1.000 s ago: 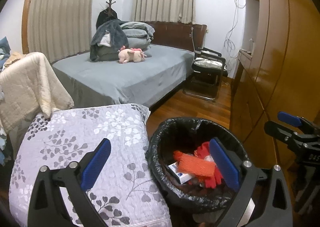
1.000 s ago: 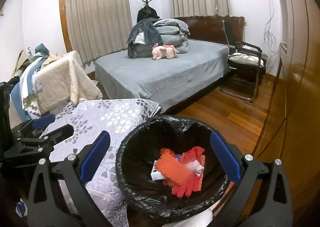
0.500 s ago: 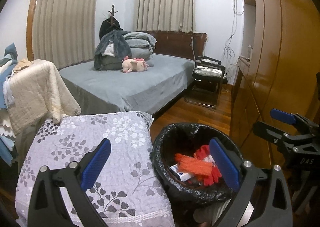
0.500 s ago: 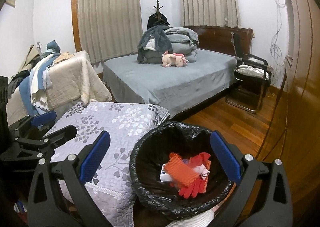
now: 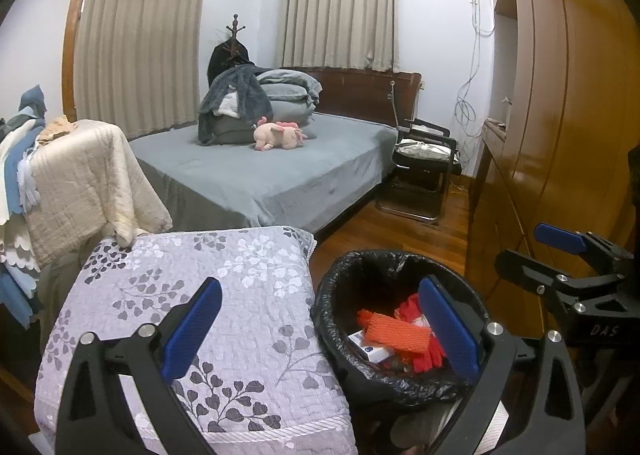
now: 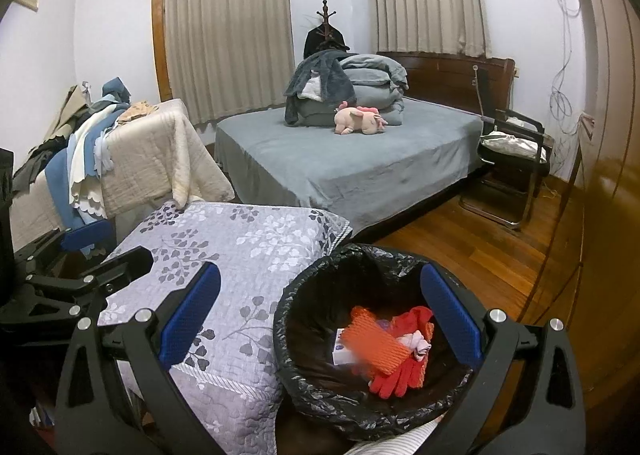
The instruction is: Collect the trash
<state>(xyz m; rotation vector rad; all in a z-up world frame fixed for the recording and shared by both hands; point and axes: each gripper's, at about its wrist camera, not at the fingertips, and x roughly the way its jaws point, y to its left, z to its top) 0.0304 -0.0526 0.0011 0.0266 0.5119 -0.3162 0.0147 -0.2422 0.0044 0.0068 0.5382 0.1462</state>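
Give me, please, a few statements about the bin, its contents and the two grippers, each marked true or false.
1. The bin is lined with a black bag. True.
2. The right gripper is shut on the red glove. False: it is open and empty, and the glove lies in the bin.
3. An orange mesh sleeve lies on top of a white box in the bin. True.
4. The left gripper holds a piece of trash. False: its jaws are open with nothing between them.
5. The bin stands on the bed. False: it is beside a floral quilted cover, short of the bed.
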